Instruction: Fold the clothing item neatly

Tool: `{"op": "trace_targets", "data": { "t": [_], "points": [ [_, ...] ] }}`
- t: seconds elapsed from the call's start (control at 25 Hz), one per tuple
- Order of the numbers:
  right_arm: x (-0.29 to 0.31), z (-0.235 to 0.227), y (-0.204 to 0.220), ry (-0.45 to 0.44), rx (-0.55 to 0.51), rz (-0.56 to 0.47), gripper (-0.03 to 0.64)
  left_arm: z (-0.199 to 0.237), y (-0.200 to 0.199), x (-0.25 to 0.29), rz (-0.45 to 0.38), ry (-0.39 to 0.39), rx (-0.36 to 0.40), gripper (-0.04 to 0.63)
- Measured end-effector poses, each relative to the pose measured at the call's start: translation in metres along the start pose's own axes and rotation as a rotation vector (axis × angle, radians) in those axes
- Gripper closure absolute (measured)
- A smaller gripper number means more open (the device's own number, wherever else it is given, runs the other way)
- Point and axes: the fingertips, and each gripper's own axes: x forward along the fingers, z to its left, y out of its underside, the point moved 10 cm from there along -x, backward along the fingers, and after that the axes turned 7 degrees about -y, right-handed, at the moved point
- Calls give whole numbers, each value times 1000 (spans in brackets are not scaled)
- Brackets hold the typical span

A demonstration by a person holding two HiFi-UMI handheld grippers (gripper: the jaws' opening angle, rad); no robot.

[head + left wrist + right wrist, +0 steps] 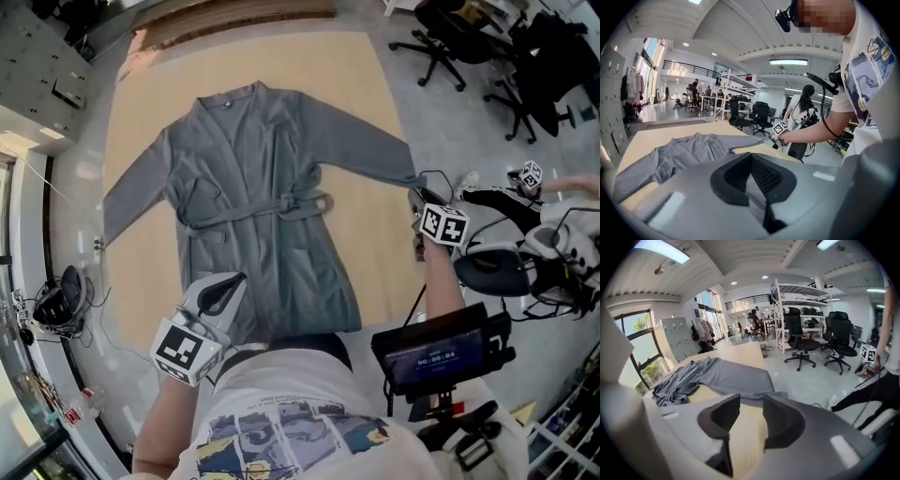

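- Grey robe (253,169) lies spread flat on the tan surface (347,75), sleeves out.
- Left claw (757,178) is pressed together, empty, near the hem.
- Right claw (745,420) is spread, empty, beside a sleeve end.

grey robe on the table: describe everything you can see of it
The robe is grey, of thin, soft-looking cloth. It lies front up, spread flat and slightly wrinkled, on the light wooden table. Its collar points away from the person and its hem sits at the near edge. Both sleeves are spread outward. The fronts overlap, held by a tied belt. The open right gripper is at one cuff, not gripping it.
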Motion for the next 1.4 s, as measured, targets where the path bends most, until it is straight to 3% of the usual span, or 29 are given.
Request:
{"op": "trace_targets", "data": {
  "t": [0.4, 0.64, 0.96, 1.12, 1.4],
  "points": [
    [39, -55, -3, 61, 281, -23, 440, -5, 6, 19, 60, 26, -23, 588],
    [59, -76, 5, 46, 429, 11, 440, -10, 8, 24, 75, 33, -38, 588],
    [62, -75, 4, 13, 368, 51, 479, -1, 15, 21, 75, 17, -58, 588],
    [60, -65, -2, 58, 276, 55, 570, 1, 18, 16, 73, 8, -65, 588],
    [49, -51, -20, 117, 213, -17, 584, 5, 26, 2, 54, -18, -85, 588]
  ]
}}
